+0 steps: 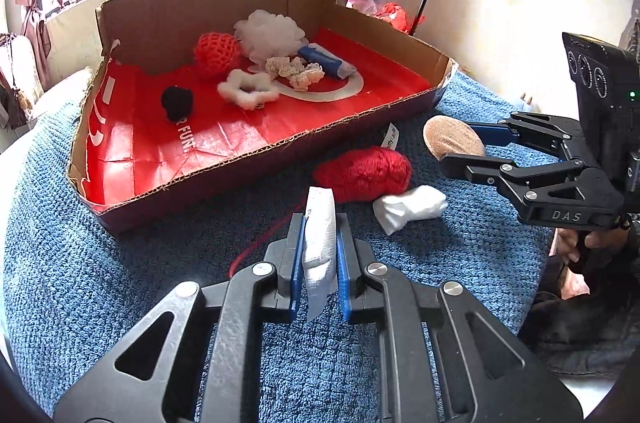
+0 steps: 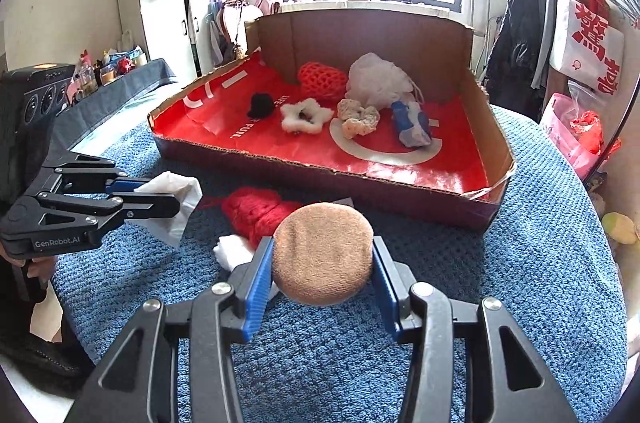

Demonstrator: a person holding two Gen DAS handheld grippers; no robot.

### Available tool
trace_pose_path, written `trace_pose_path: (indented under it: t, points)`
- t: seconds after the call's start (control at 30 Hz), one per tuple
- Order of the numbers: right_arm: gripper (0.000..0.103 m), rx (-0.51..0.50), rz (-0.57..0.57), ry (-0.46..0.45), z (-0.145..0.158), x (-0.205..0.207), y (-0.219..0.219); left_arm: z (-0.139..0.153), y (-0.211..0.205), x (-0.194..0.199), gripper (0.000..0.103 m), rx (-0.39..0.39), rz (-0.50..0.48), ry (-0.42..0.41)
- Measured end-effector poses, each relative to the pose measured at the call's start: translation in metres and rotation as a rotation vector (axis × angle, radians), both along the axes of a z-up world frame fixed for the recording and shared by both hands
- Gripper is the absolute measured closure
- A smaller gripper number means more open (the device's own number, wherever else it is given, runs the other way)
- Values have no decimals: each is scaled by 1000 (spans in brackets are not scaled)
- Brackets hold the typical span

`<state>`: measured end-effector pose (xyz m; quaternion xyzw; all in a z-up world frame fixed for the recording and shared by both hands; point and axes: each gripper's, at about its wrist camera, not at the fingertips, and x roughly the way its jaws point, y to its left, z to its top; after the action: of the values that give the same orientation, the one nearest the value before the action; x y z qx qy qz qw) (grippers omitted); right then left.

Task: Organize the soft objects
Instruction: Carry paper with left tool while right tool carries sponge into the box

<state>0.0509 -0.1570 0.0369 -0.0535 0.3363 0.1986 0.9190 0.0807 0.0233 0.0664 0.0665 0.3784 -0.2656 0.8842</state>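
My left gripper (image 1: 320,235) is shut on a white tissue (image 1: 320,223), held a little above the blue towel; the same tissue (image 2: 176,191) shows in the right wrist view. A round tan sponge pad (image 2: 323,255) sits squeezed between the blue pads of my right gripper (image 2: 323,263), also seen at the right as the tan pad (image 1: 452,139). On the towel between them lie a red yarn ball (image 1: 364,175) and a white cotton wad (image 1: 412,207). Behind stands a cardboard box (image 1: 248,159) with a red lining holding several soft items.
Inside the box lie a white mesh puff (image 1: 268,35), an orange net ball (image 1: 216,53), a black pompom (image 1: 177,103), a white star scrunchie (image 1: 248,89), cream crochet pieces (image 1: 296,69) and a blue-white roll (image 1: 326,61). The blue towel (image 1: 100,263) covers a round surface. A person's hand (image 1: 596,243) grips the right handle.
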Motion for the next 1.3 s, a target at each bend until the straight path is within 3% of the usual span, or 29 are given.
trace_pose_path:
  t: [0.17, 0.4, 0.73, 1.3]
  points:
    - [53, 10, -19, -17, 16, 13, -2, 19, 2, 3, 90, 6, 7, -54]
    - [52, -39, -66, 23, 30, 70, 6, 40, 8, 58, 90, 29, 62, -99]
    - [52, -151, -96, 165, 9, 133, 16, 18, 8, 110, 90, 58, 65, 13]
    - [51, -204, -114, 243, -10, 156, 12, -8, 14, 136, 90, 68, 102, 81]
